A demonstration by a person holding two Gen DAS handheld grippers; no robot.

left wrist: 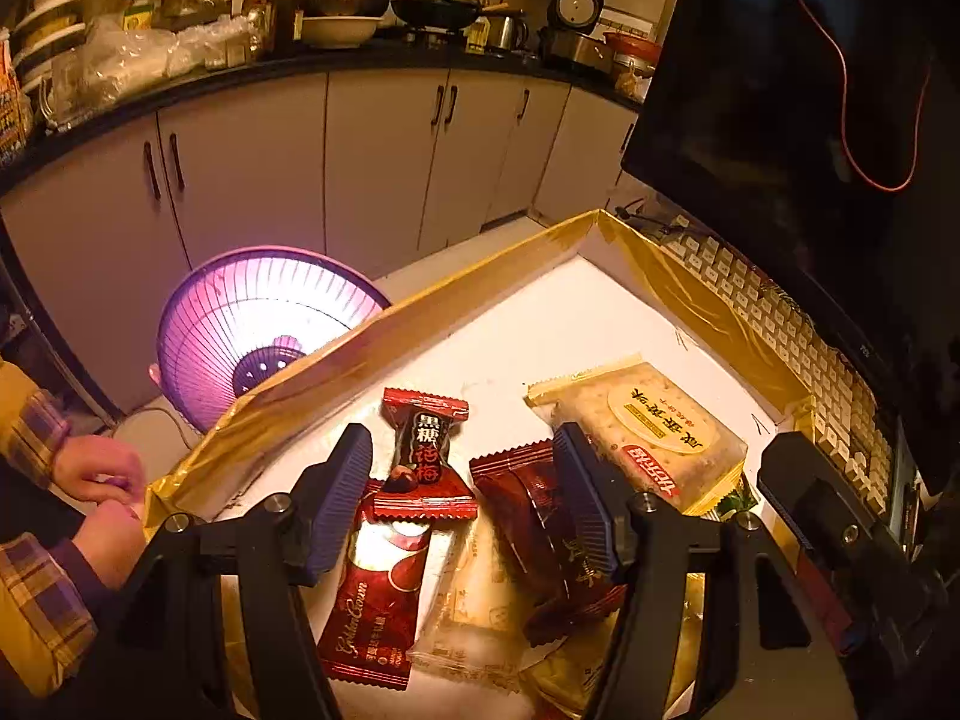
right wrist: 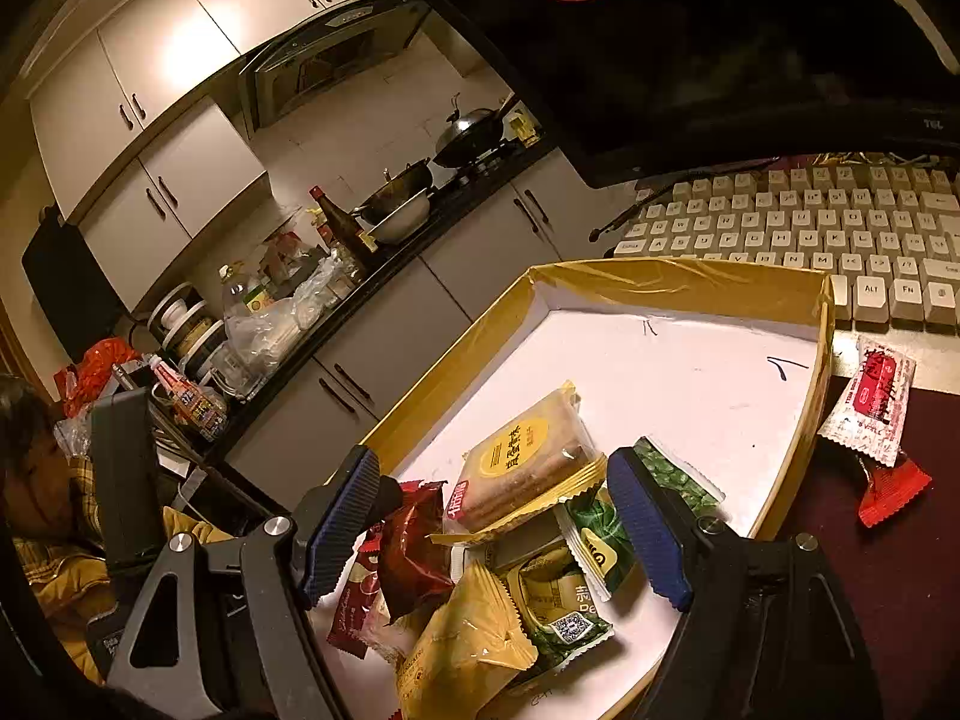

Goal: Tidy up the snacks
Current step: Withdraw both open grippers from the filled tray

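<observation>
My left claw (left wrist: 462, 492) and right claw (right wrist: 498, 516) hang spread and empty over the gold-rimmed tray (right wrist: 678, 285), where most snacks are piled. Two sachets, white (right wrist: 870, 399) and red (right wrist: 891, 489), remain outside.

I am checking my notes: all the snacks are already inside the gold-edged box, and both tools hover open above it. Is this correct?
Not all. The right wrist view shows a white and red packet and a red wrapper outside the gold-edged box, near the keyboard. The left tool and right tool hover open, as you wrote.
</observation>
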